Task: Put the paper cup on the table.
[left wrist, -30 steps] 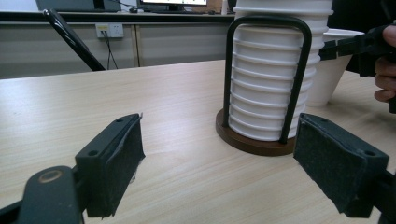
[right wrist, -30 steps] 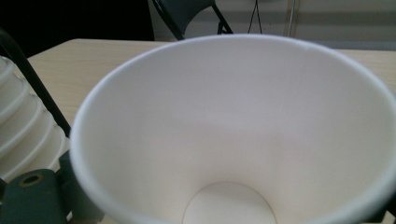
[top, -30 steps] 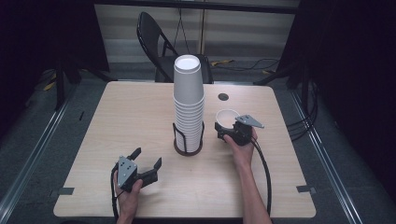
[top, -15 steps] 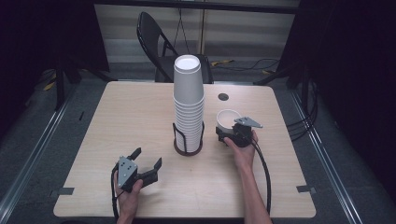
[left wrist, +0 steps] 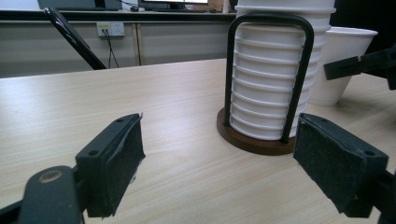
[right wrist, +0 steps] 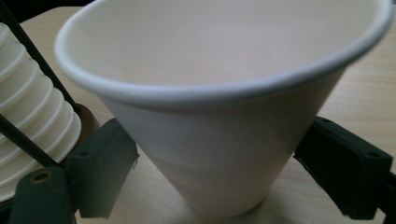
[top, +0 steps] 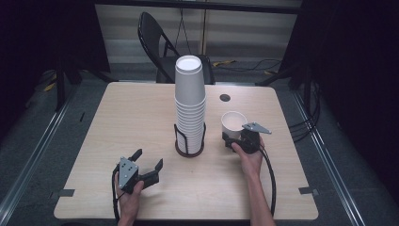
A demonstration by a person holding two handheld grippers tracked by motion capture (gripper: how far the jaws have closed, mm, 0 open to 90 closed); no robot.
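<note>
Nothing has moved much: right gripper (top: 234,138) stays with jaws apart around the smooth white paper cup (top: 234,124), just beside the ribbed cup stack (top: 190,106) in its wire holder (top: 189,141). Left gripper (top: 147,162) rests wide open, empty.

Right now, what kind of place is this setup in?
Probably a lab or studio recording space: a lone wooden table ringed by black curtains, cables on the floor, a folding chair, and a wall outlet.
</note>
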